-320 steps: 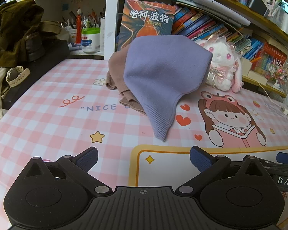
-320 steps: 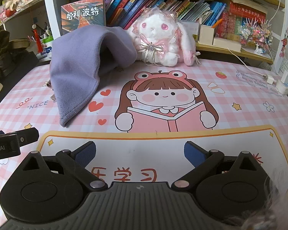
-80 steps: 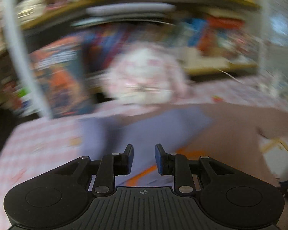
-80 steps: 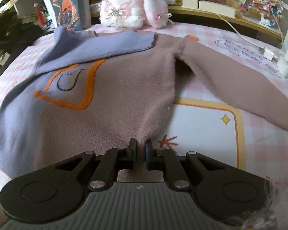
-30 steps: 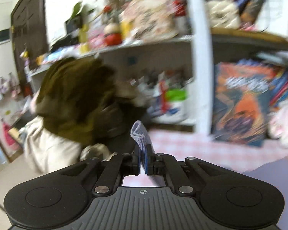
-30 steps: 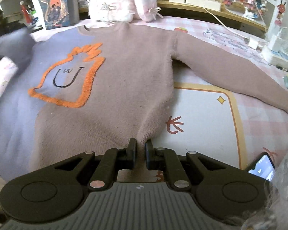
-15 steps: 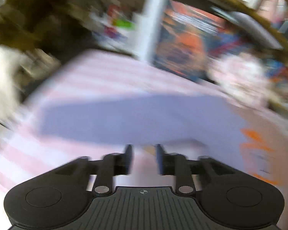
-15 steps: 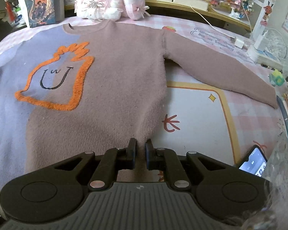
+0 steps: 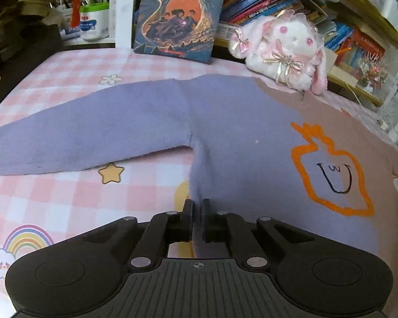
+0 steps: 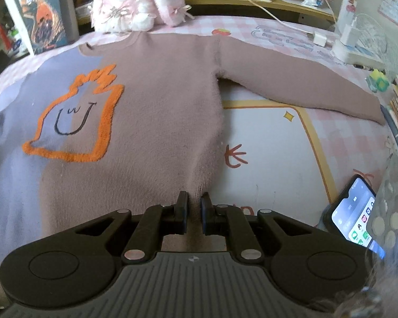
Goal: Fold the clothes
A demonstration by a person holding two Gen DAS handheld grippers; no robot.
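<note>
A two-tone sweater (image 9: 241, 137) (image 10: 156, 100), purple on one half and brown on the other with an orange outlined figure, lies spread face up on the pink checked mat (image 9: 66, 201). Its purple sleeve (image 9: 87, 129) stretches out flat to the left; the brown sleeve (image 10: 299, 87) reaches right. My left gripper (image 9: 197, 209) is shut on the purple side edge near the hem, which rises in a small ridge between the pads. My right gripper (image 10: 193, 204) is shut on the brown hem corner at the other side.
A white and pink plush rabbit (image 9: 284, 50) (image 10: 135, 2) sits just beyond the collar. An upright book (image 9: 177, 13) and shelves of books stand behind. A lit phone (image 10: 358, 212) lies near the mat's right edge, with a charger and cable (image 10: 318, 37) farther back.
The left gripper let go of the purple sleeve cuff, swung down and right, and closed on the purple side edge. The sleeve now lies flat. The right gripper kept its hold.
</note>
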